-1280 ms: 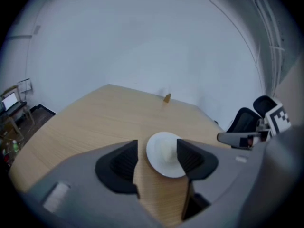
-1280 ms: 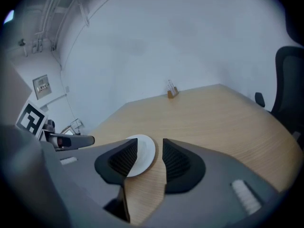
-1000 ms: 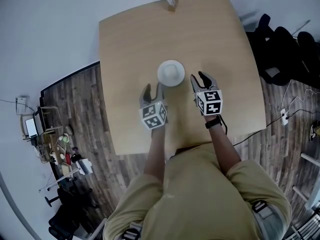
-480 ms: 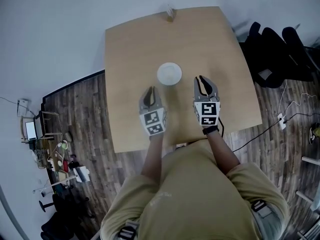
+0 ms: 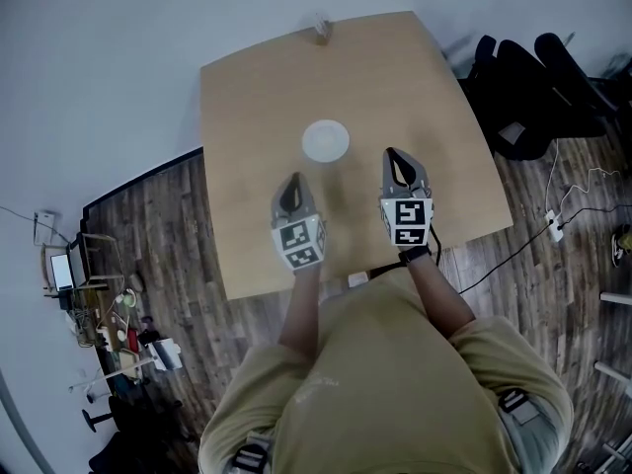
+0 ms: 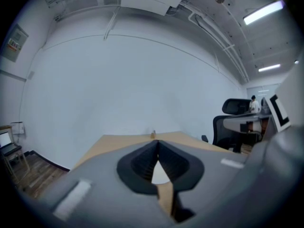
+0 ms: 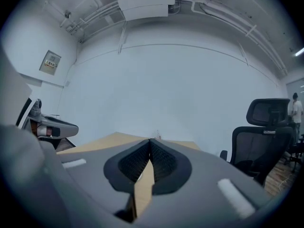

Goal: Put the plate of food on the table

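Note:
A round white plate (image 5: 325,140) lies on the light wooden table (image 5: 257,67), near its middle. My left gripper (image 5: 292,184) hovers over the table just nearer than the plate and a little to its left, jaws shut with nothing between them. My right gripper (image 5: 399,159) sits to the plate's right and slightly nearer, also shut and empty. In the left gripper view a sliver of the white plate (image 6: 160,174) shows through the gap behind the closed tips (image 6: 157,143). The right gripper view shows its closed tips (image 7: 150,141) above bare tabletop (image 7: 144,184).
A small brown object (image 5: 320,30) stands at the table's far edge. Black office chairs (image 5: 538,82) crowd the floor to the right, with cables and a power strip (image 5: 553,230) nearby. Cluttered stands and a small screen (image 5: 61,270) are at the left, on dark wooden flooring.
Both grippers drew back from the plate toward me, and their jaws went from open to shut. The plate stays on the table.

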